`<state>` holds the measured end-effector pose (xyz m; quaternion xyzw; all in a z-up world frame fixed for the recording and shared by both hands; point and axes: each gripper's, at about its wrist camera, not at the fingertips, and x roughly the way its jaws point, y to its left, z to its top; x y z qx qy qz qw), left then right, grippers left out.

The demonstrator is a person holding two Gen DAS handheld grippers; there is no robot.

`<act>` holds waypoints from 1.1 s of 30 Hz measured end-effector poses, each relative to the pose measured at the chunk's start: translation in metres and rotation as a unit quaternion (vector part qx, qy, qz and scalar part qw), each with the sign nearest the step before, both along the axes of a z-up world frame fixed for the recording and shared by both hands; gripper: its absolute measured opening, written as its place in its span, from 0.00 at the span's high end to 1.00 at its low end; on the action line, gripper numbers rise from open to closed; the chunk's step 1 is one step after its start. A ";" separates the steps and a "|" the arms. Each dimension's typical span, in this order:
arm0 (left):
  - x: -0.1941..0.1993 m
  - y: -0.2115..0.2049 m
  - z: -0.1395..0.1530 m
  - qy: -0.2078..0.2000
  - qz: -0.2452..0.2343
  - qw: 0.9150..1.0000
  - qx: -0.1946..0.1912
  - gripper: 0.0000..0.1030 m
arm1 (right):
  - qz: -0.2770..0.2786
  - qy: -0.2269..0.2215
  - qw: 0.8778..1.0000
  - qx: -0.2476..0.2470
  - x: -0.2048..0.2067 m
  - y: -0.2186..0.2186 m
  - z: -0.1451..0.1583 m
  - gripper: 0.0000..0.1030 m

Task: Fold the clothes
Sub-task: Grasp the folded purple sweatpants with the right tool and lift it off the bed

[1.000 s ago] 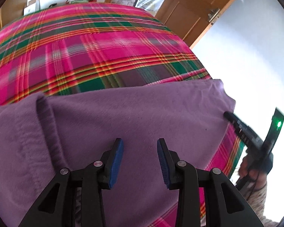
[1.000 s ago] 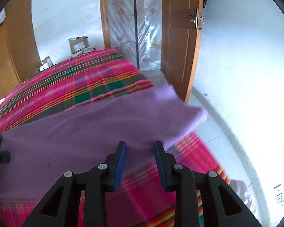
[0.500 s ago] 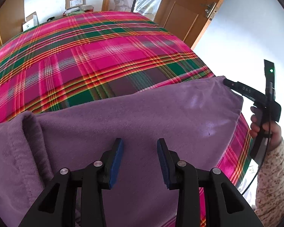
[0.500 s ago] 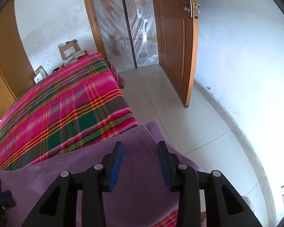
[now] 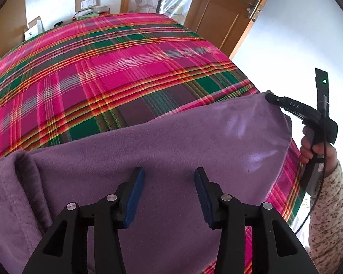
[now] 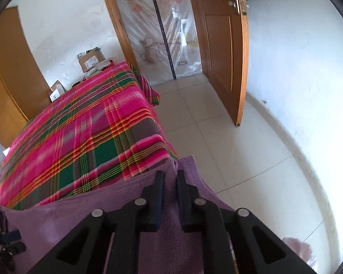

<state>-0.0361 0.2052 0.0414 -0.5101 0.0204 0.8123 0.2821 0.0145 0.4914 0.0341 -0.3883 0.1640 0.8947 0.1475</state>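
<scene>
A purple fleece garment (image 5: 171, 150) lies spread over the near end of a bed with a pink and green plaid cover (image 5: 116, 68). My left gripper (image 5: 169, 178) is open and hovers just above the middle of the fleece, holding nothing. My right gripper (image 6: 170, 175) is shut on the far right corner of the garment (image 6: 185, 166), at the bed's edge. It also shows in the left wrist view (image 5: 272, 98), pinching that corner. A thick folded seam (image 5: 27, 171) runs along the garment's left side.
An open wooden door (image 6: 224, 45) and a plastic-covered doorway (image 6: 167, 29) stand beyond the bed. Cardboard boxes (image 6: 91, 59) sit at the bed's far end. White tiled floor (image 6: 228, 141) lies right of the bed, with a white wall beside it.
My right gripper moved to the garment's far right corner and closed on it. The left gripper stayed open over the fleece and its view lifted slightly.
</scene>
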 end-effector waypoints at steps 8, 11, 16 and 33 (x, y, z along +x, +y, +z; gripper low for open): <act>0.001 0.004 -0.001 0.009 0.000 1.000 -0.011 0.54 | -0.013 -0.012 1.000 -0.002 -0.009 0.006 -0.003 0.89; 0.000 0.004 -0.001 0.007 0.002 1.000 -0.011 0.54 | -0.022 -0.011 1.000 -0.007 -0.007 0.007 -0.003 0.82; 0.000 0.003 -0.001 0.010 -0.002 1.000 -0.007 0.53 | -0.027 0.029 0.996 -0.078 0.018 0.026 0.001 0.73; 0.010 0.017 0.002 -0.005 -0.020 1.000 0.006 0.53 | -0.095 0.104 0.939 -0.314 0.109 0.080 -0.049 0.47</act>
